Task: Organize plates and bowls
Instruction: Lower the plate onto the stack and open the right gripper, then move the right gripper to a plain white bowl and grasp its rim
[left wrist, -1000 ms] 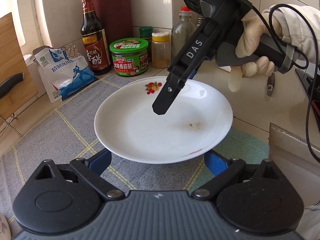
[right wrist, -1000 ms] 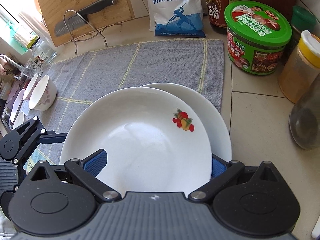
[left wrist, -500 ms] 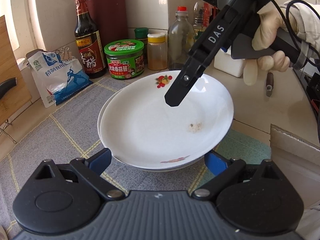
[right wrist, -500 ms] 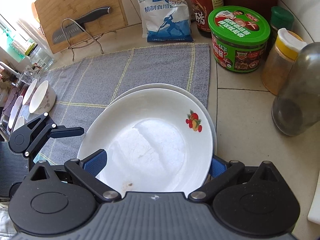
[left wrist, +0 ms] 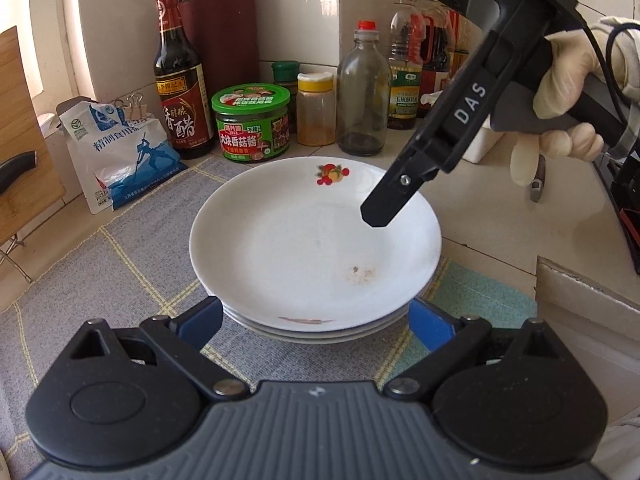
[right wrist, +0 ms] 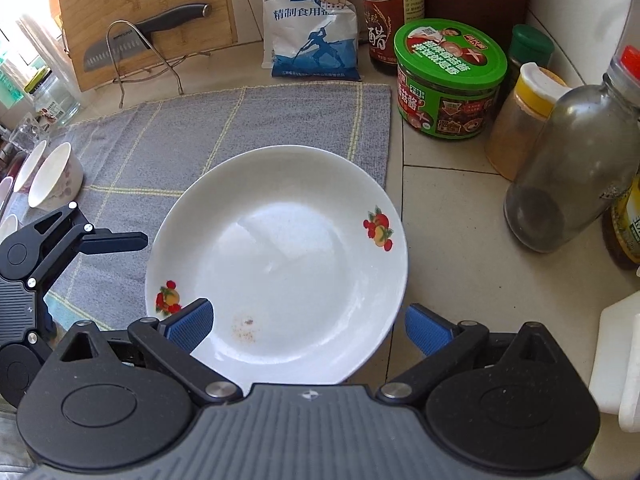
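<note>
A stack of white plates with fruit prints (left wrist: 304, 248) rests on the grey checked cloth (left wrist: 120, 256); the top plate (right wrist: 288, 264) has a small brown smear. My left gripper (left wrist: 314, 320) is open, its blue pads either side of the stack's near edge, not touching it. My right gripper (right wrist: 308, 326) is open just above the top plate's rim; it shows in the left wrist view (left wrist: 380, 216) hovering over the plate. Several white bowls (right wrist: 52, 178) sit at the far left of the cloth.
Behind the plates stand a green-lidded jar (left wrist: 251, 122), a vinegar bottle (left wrist: 178, 92), a salt bag (left wrist: 120, 152), a spice jar (left wrist: 316, 108) and a glass bottle (left wrist: 362, 92). A cutting board with a knife (right wrist: 144, 20) leans at the back left.
The plate held over the cloth has come down onto the stack. My right gripper has let go of it and pulled back and up. Both cameras have drawn back from the stack.
</note>
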